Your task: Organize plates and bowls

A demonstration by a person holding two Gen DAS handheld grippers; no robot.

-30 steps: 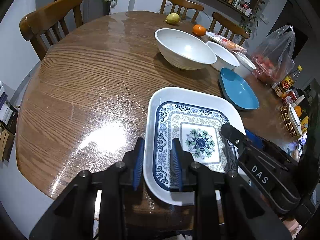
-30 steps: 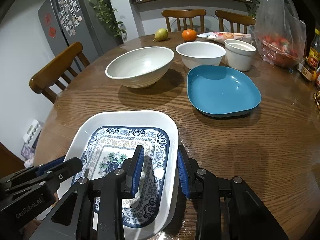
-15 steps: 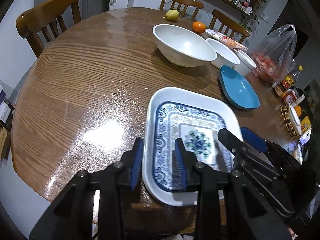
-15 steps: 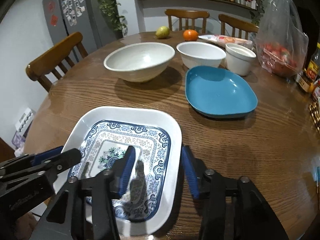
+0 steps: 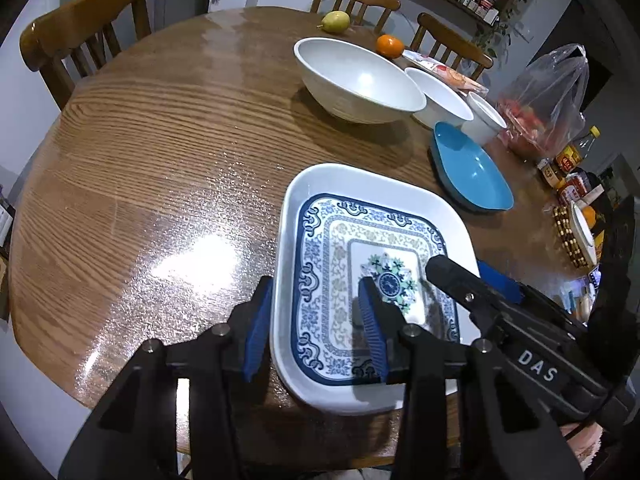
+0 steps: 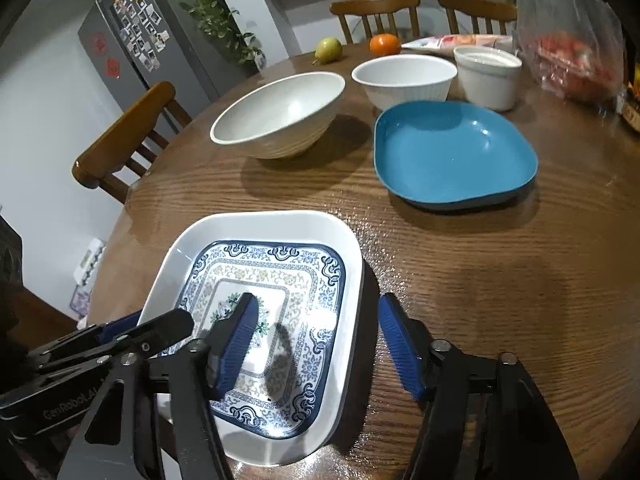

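A square white plate with a blue pattern [image 5: 360,248] [image 6: 272,280] lies on the round wooden table near its front edge. My left gripper [image 5: 316,320] is open, its jaws astride the plate's left rim. My right gripper [image 6: 320,340] is open, its jaws astride the plate's right rim. Neither pad presses the rim. A blue plate [image 5: 472,168] [image 6: 452,152] lies further back on the right. A large white bowl [image 5: 356,76] [image 6: 280,112], a smaller white bowl [image 5: 440,96] [image 6: 404,80] and a small white cup-like bowl [image 5: 484,116] [image 6: 488,76] stand behind.
A pear [image 6: 329,49], an orange [image 6: 385,44] and a packet [image 6: 456,42] lie at the table's far side. A plastic bag of red fruit [image 6: 568,52] and bottles [image 5: 568,160] stand at the right. Wooden chairs [image 5: 80,36] surround the table [image 5: 152,152].
Both grippers have opened wider around the plate's rims. The plate now lies flat on the table, and both grippers have drawn back slightly.
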